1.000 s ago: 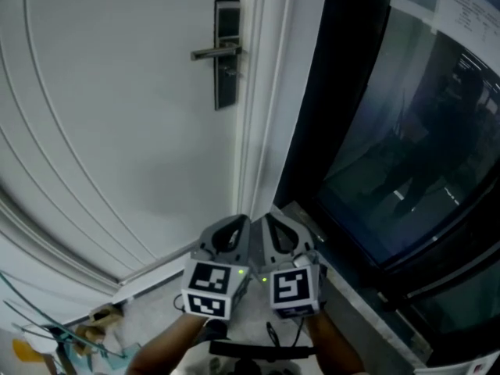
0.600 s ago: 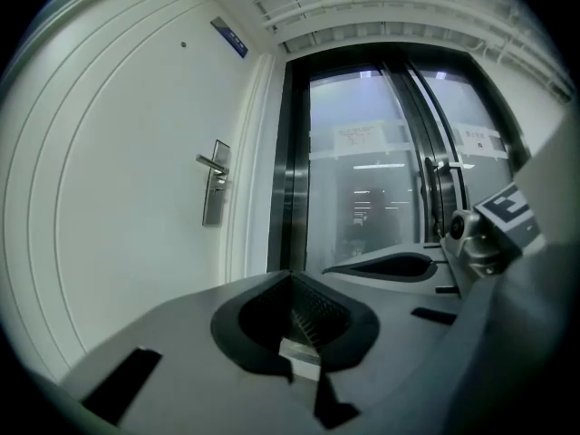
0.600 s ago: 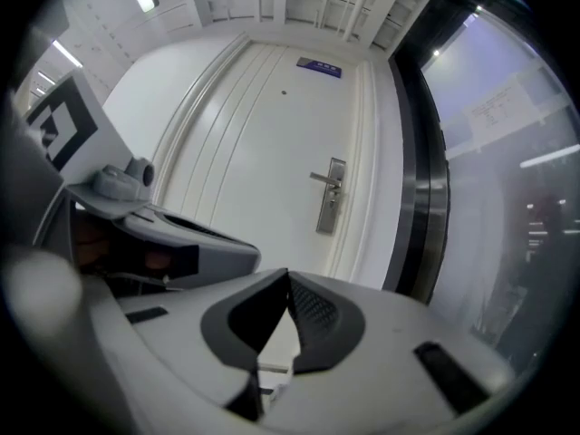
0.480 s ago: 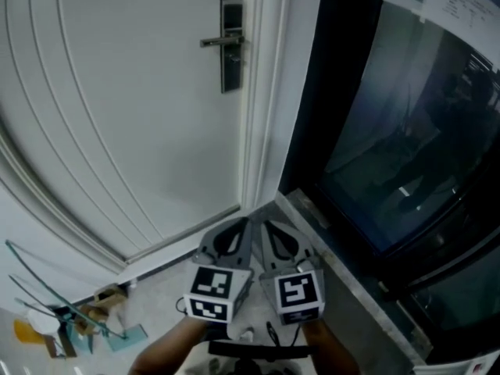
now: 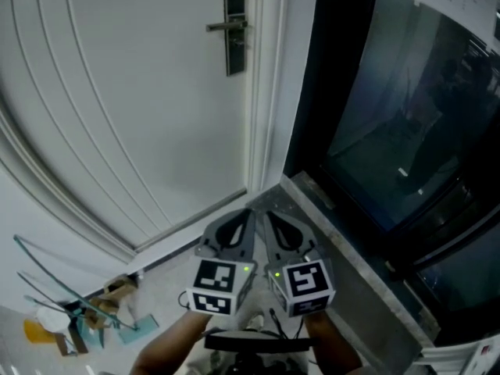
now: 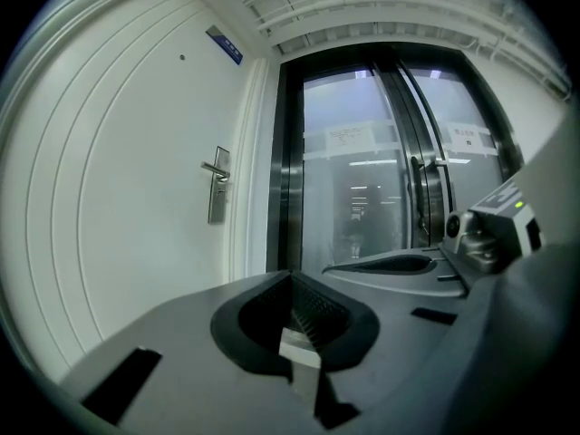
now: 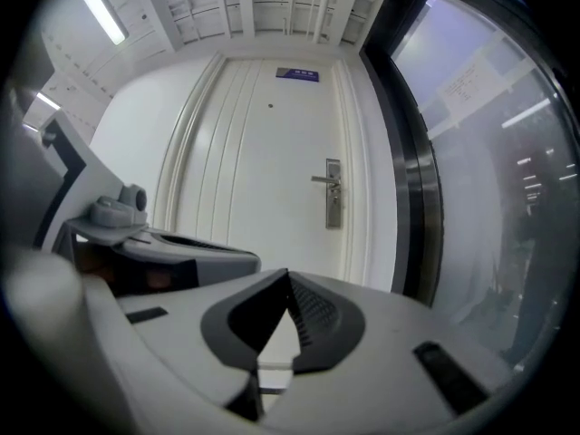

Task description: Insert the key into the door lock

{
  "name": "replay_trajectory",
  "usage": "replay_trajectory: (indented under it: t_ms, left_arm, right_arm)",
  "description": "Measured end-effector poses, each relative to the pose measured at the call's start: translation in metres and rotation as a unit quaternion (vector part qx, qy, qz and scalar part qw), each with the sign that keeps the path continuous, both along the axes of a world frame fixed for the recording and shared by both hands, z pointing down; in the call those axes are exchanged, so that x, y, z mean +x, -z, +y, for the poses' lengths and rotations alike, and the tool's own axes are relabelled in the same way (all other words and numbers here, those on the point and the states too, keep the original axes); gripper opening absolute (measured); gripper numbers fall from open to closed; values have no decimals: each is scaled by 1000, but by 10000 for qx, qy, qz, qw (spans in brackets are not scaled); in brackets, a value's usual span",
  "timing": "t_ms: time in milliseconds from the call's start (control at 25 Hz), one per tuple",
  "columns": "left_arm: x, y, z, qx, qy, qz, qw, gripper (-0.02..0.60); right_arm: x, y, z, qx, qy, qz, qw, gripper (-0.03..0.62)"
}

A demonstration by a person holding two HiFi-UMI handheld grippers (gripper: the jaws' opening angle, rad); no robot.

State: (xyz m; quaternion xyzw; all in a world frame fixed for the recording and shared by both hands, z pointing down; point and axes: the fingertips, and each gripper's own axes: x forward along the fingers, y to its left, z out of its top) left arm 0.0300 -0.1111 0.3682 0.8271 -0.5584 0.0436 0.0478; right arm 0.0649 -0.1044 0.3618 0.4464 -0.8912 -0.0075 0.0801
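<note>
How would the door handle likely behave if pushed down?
The door handle looks like a metal lever, so it is probably stiff and smooth, maybe slippery. It juts sideways from a narrow plate, so it would likely pivot at that end rather than slide.

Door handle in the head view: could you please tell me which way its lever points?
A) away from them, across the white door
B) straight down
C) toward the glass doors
A: the door handle runs left from its lock plate; the glass doors lie right.
</note>
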Motion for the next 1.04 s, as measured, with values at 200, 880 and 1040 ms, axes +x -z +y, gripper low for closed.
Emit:
replay_trajectory:
  t_ms: [200,880,1040]
  left_arm:
    - [-17,1,20,-16,-112,4,9999,6]
    - [-60,-8,74,-96,-324,26,9994,6]
    - [-69,-9,82,-98,-316,27,9995,6]
  right_arm:
    - [-18,2,21,-13,-105,-18,9999,11]
    - [-66,-2,75,-95,-308,-75,9995,11]
    - [-75,-4,82,-93,-322,-41,9994,11]
